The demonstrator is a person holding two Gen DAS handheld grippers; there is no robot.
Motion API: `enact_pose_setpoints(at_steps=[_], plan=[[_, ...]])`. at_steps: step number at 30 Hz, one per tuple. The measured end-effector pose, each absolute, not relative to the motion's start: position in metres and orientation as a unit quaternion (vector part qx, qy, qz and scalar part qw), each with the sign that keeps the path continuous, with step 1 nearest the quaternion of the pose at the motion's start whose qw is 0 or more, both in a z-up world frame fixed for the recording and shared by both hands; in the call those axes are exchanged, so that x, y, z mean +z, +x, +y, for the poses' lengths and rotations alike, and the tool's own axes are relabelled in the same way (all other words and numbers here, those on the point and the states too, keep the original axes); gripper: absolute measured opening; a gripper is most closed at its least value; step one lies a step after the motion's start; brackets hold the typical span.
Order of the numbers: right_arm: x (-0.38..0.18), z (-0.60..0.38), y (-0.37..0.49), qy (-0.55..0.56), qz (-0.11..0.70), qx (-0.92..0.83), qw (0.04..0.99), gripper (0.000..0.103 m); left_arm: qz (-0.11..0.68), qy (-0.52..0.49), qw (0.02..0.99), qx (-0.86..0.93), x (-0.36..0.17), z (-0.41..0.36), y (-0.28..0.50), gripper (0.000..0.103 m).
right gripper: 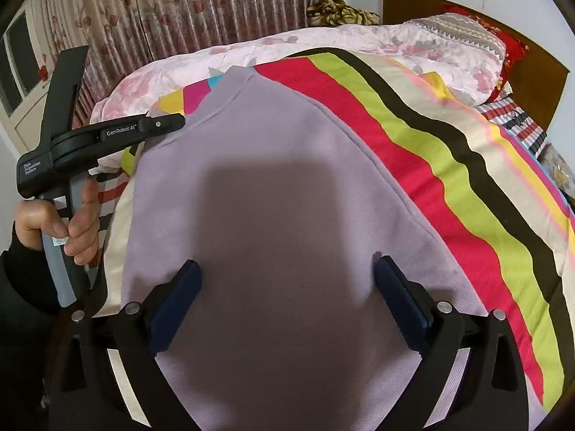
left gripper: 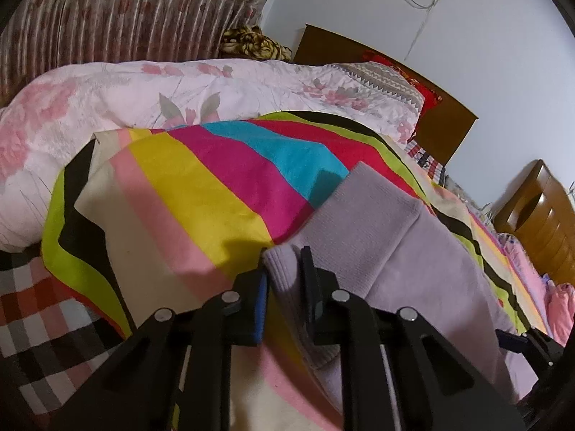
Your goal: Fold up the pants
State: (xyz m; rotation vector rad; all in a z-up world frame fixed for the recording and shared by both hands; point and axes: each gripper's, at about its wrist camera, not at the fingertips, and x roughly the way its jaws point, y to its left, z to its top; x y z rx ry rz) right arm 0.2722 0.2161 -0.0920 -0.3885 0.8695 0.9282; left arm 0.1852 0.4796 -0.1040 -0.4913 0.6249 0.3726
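On the striped bed cover (right gripper: 449, 165), lilac pants (right gripper: 280, 186) are clamped at a ribbed edge by left gripper (left gripper: 284, 280) — right gripper (right gripper: 287, 294) held above, jaws apart.

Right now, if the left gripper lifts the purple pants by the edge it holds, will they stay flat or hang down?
The pants would probably hang limp: the cloth bunches between the left gripper fingers. They look thick and knitted, so likely not slippery on the striped blanket.
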Motion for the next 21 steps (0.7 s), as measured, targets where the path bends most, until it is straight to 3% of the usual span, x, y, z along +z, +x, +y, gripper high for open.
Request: enact_pose_setpoints(at_steps=[11, 13, 21], plan=[[-0.092, 0.216, 0.272, -0.18, 0.404, 0.433, 0.786, 0.096, 0.303, -0.232, 0.905, 0.187, -0.102, 0.474, 0.188, 0.016], [-0.092, 0.216, 0.272, -0.18, 0.404, 0.433, 0.786, 0.096, 0.3, -0.233, 0.906, 0.186, -0.101, 0.474, 0.187, 0.011], [-0.094, 0.217, 0.274, -0.177, 0.407, 0.436, 0.783, 0.099, 0.232, -0.255, 0.927, 0.149, -0.058, 0.471, 0.163, 0.009]])
